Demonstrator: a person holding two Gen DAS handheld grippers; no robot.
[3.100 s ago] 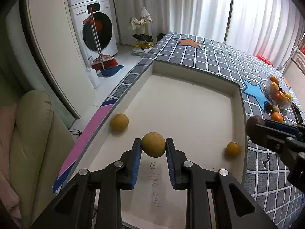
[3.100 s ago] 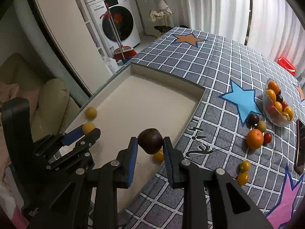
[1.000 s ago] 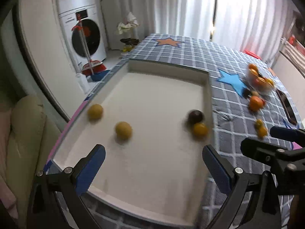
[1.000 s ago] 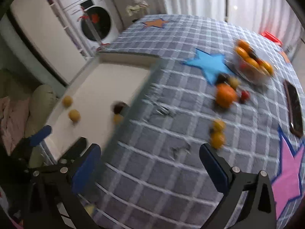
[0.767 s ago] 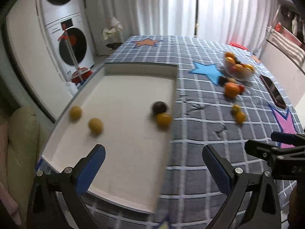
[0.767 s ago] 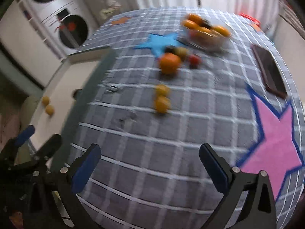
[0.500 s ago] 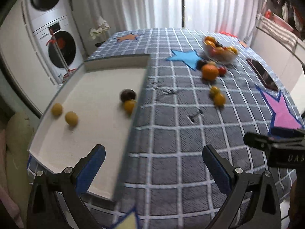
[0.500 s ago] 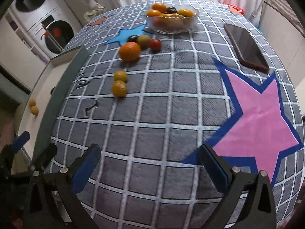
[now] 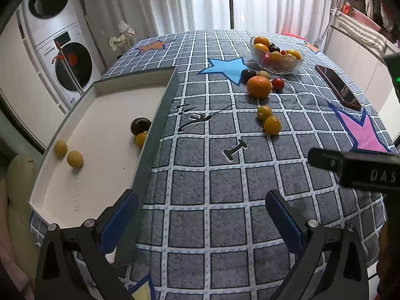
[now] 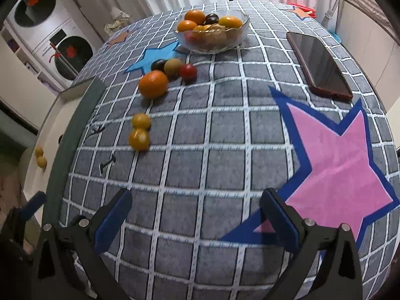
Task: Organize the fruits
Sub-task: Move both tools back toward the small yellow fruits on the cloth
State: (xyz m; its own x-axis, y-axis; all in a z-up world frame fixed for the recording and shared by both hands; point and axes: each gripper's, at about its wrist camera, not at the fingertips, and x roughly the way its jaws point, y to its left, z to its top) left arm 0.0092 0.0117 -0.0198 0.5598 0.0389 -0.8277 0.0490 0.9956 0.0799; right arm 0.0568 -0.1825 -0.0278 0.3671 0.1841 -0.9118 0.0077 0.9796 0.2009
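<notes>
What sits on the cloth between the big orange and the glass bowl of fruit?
In the right wrist view, three small fruits lie between the orange and the bowl: dark, greenish and red.

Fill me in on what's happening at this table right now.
A person is sorting fruit with two handheld grippers. The left gripper and right gripper are both open and empty, above the checked tablecloth. Four fruits lie in the white tray: two tan ones, a dark one and a small orange one. Loose on the cloth are a large orange, two small yellow-orange fruits and others beside the glass bowl.
</notes>
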